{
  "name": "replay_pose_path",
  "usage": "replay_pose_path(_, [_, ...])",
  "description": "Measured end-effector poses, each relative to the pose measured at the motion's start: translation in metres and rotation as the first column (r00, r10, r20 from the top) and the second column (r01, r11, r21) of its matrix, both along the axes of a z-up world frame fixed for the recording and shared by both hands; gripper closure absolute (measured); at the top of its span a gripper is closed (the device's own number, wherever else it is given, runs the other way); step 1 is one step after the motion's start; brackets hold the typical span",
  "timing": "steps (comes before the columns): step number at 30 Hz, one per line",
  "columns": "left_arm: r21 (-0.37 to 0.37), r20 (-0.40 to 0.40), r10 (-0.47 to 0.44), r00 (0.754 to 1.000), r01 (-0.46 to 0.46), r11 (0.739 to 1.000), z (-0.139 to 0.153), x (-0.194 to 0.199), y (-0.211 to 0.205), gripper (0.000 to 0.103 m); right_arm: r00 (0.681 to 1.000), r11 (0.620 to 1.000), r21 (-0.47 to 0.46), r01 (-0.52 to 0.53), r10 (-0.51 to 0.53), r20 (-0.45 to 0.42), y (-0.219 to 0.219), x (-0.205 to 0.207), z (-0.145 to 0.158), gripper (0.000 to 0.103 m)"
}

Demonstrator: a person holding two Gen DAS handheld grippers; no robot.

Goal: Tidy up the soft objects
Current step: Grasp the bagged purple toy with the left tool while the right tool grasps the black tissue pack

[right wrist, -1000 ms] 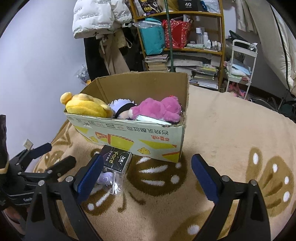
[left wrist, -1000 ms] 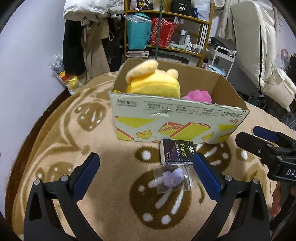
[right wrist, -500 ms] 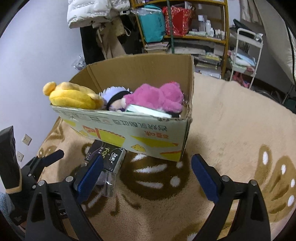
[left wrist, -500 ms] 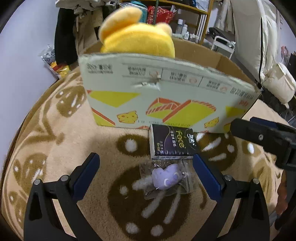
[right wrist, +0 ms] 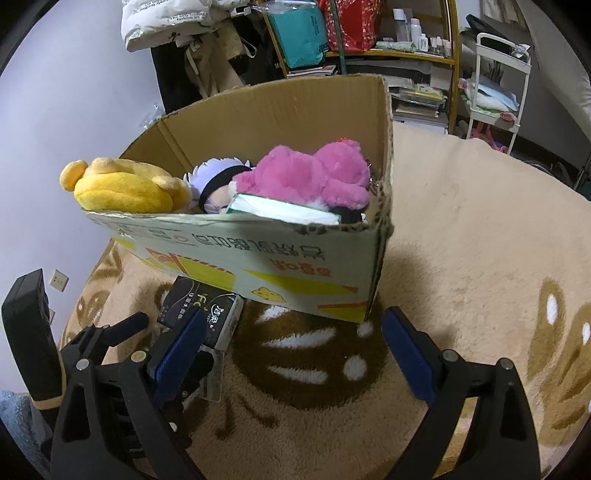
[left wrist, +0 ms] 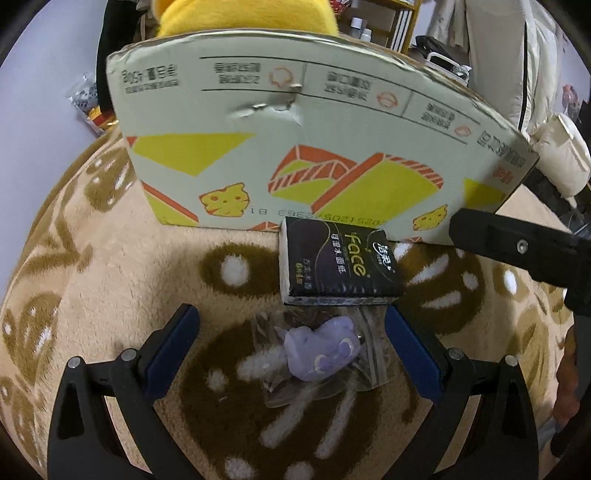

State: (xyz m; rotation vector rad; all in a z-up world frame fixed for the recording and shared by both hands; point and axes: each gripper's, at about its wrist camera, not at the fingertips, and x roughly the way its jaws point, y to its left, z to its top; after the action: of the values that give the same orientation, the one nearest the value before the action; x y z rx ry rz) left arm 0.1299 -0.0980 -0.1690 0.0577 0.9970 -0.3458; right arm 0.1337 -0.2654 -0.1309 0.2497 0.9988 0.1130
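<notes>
A small purple plush in a clear bag [left wrist: 320, 355] lies on the rug, between the blue pads of my open left gripper [left wrist: 291, 345]. Just beyond it a black tissue pack [left wrist: 338, 266] rests against the cardboard box [left wrist: 295, 147]. In the right wrist view the box [right wrist: 295, 266] holds a yellow plush [right wrist: 122, 184], a pale purple-haired doll [right wrist: 218, 177], a pink plush [right wrist: 310, 173] and a white-green tissue pack [right wrist: 284, 212]. My right gripper [right wrist: 291, 350] hangs open over the rug in front of the box's corner, with nothing between its fingers. The black tissue pack [right wrist: 199, 310] shows behind its left finger.
A beige rug with brown patterns [right wrist: 480, 240] covers the surface. The other gripper's black body [left wrist: 524, 254] reaches in from the right. Shelves with bags and bottles [right wrist: 362, 33], hanging coats [right wrist: 192, 48] and a white cart [right wrist: 495, 74] stand behind.
My left gripper has moved forward and down, so the bagged purple plush now sits between its pads and the box fills the view. My right gripper has come closer to the box.
</notes>
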Motion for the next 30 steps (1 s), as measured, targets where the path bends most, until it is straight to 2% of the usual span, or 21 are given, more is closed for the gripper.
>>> replay_pose_path(6, [0.020,0.006,-0.043,0.999,0.042,0.999,-0.003,-0.005,-0.008,0.003,1.000,1.000,0.000,-0.004,0.004,-0.011,-0.002,0.001,-0.004,0.003])
replay_pose_path(13, [0.113,0.004,-0.088,0.996,0.087,0.990,-0.011,-0.010,-0.026,0.003,1.000,1.000,-0.002,-0.003,0.003,-0.018,-0.002,0.001,-0.007,0.003])
replay_pose_path(19, [0.117,-0.011,-0.096,0.995,0.097,0.988,-0.012,-0.009,-0.031,0.004,1.000,1.000,-0.003,-0.008,0.008,-0.020,0.000,0.001,-0.010,0.003])
replay_pose_path(24, [0.120,-0.011,-0.109,0.994,0.109,0.987,-0.010,-0.011,-0.020,0.015,1.000,1.000,0.018,-0.018,0.019,-0.021,0.005,0.001,-0.013,0.003])
replay_pose_path(27, [0.105,-0.011,-0.101,0.995,0.101,0.989,-0.007,-0.011,-0.013,0.026,1.000,0.999,0.050,-0.021,0.022,-0.022,0.009,0.001,-0.014,0.003])
replay_pose_path(30, [0.092,-0.012,-0.084,0.996,0.085,0.992,-0.004,-0.008,-0.002,0.042,1.000,0.997,0.076,-0.018,0.019,-0.023,0.015,0.001,-0.014,0.003])
